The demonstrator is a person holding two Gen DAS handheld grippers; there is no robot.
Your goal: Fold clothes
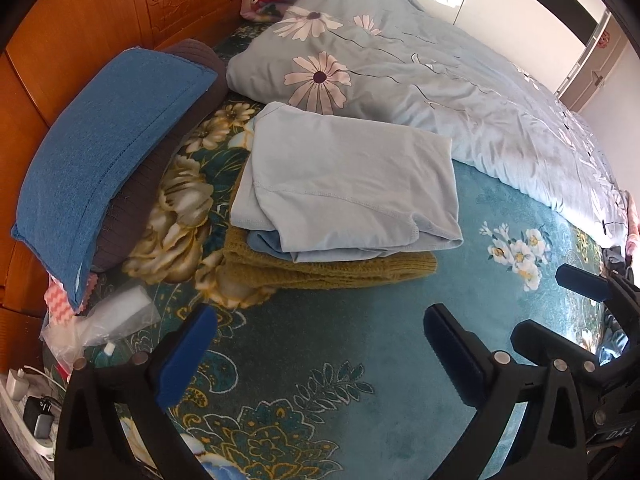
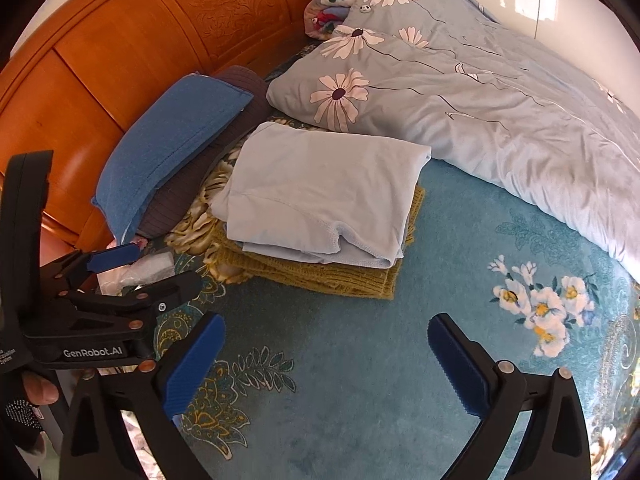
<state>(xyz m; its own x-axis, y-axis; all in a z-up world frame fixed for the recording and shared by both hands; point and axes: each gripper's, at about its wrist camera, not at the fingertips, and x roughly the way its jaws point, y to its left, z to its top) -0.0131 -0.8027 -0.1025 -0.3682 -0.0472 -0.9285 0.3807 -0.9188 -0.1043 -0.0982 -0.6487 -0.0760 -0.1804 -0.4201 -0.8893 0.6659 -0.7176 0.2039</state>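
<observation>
A folded light blue garment point(image 1: 348, 176) point(image 2: 320, 188) lies on top of a folded mustard knit garment point(image 1: 332, 272) point(image 2: 320, 276) on the teal floral bedspread point(image 1: 360, 340) point(image 2: 360, 320). My left gripper point(image 1: 320, 320) hovers over the bedspread in front of the stack, open, with nothing between its blue pads. My right gripper point(image 2: 326, 326) hangs likewise in front of the stack, open and empty. Each shows in the other's view: the right gripper point(image 1: 556, 308) at the right edge, the left gripper point(image 2: 160, 268) at the left, with part of a hand below it.
A blue cushion point(image 1: 108, 160) point(image 2: 172, 148) and a brown knit piece point(image 1: 140, 200) lean on the wooden headboard point(image 2: 120, 40). A light blue daisy quilt point(image 1: 440, 72) point(image 2: 500, 112) lies bunched behind the stack. A clear plastic bag point(image 1: 108, 320) and chargers point(image 1: 36, 408) sit at the left.
</observation>
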